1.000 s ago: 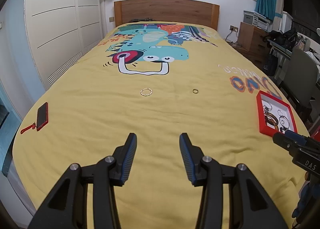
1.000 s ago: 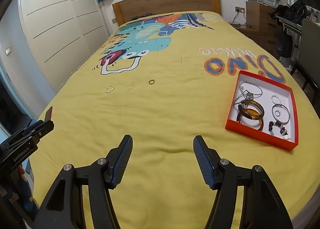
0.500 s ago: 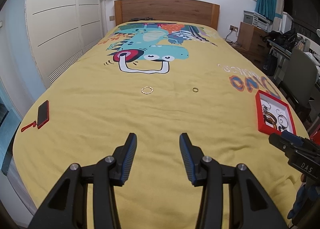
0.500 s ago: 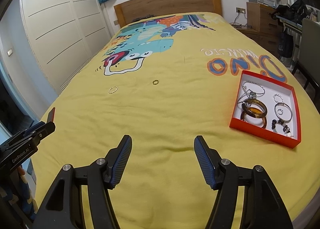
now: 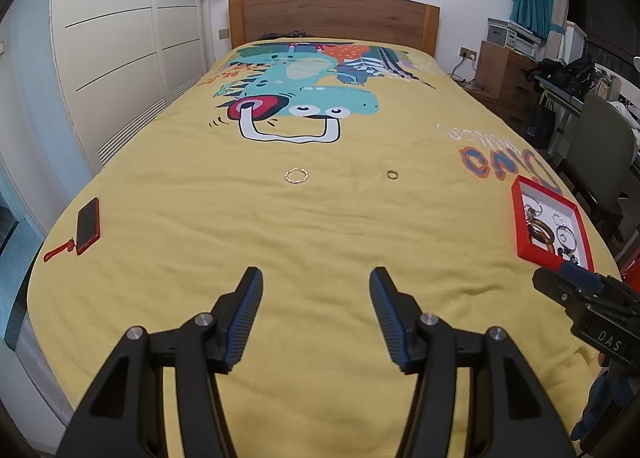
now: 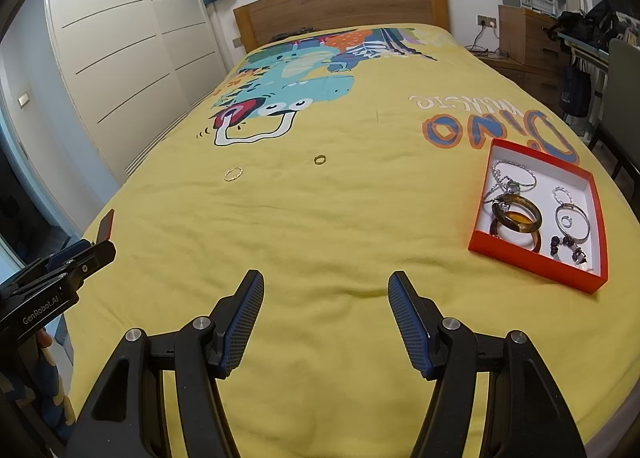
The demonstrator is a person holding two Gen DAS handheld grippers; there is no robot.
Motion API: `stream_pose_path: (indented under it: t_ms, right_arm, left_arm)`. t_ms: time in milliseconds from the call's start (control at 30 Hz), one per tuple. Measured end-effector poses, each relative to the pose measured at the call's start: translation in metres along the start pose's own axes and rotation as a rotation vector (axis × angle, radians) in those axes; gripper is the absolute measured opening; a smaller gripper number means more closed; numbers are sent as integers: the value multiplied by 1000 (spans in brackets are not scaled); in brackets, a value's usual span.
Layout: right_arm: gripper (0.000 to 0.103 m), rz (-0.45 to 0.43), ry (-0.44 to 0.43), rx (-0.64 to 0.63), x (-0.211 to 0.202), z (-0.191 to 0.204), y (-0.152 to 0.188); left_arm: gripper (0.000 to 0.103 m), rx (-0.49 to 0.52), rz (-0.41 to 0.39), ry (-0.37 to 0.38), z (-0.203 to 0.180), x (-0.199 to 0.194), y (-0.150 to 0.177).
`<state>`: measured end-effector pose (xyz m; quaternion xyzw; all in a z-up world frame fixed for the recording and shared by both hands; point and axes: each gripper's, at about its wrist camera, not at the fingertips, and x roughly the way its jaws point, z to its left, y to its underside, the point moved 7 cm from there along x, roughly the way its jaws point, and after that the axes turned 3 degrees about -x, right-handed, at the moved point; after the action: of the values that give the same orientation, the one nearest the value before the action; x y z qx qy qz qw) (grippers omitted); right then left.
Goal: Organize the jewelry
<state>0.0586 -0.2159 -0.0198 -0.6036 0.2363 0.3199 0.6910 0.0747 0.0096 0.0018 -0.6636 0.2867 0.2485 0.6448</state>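
A thin gold bracelet (image 5: 296, 176) (image 6: 233, 174) and a small gold ring (image 5: 393, 175) (image 6: 320, 159) lie loose on the yellow bedspread, mid-bed. A red jewelry box (image 5: 523, 218) (image 6: 534, 264) with a white lining sits at the right side and holds bangles, chains and beads. My left gripper (image 5: 316, 284) is open and empty above the bed's near end, well short of the bracelet. My right gripper (image 6: 326, 286) is open and empty, near the bed's foot, left of the box. Each gripper shows at the edge of the other's view.
A red phone (image 5: 89, 224) with a strap lies at the bed's left edge. A wooden headboard (image 5: 334, 16) is at the far end. White wardrobe doors (image 5: 120, 58) line the left. A dresser (image 5: 502, 74) and a chair (image 5: 600, 150) stand to the right.
Both grippers have drawn back and risen slightly, so the bed looks farther away. The left gripper's jaws have opened a little wider. The jewelry has not moved.
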Motion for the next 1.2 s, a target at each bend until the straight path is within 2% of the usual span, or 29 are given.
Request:
stream_pose_path:
  t_ms: [400,900,1200]
  right_arm:
    - [65,-10,9,5,-4,-2,2]
    - [68,-10,10,6,-5,-2,3]
    - [68,-5,9,5,-1,-3,8]
  left_arm:
    - [54,2,-30,-26,4,-7,-1]
    - [54,-22,-42,-11,4,-10,-1]
    - [54,3,-12,-18,1,-5,1]
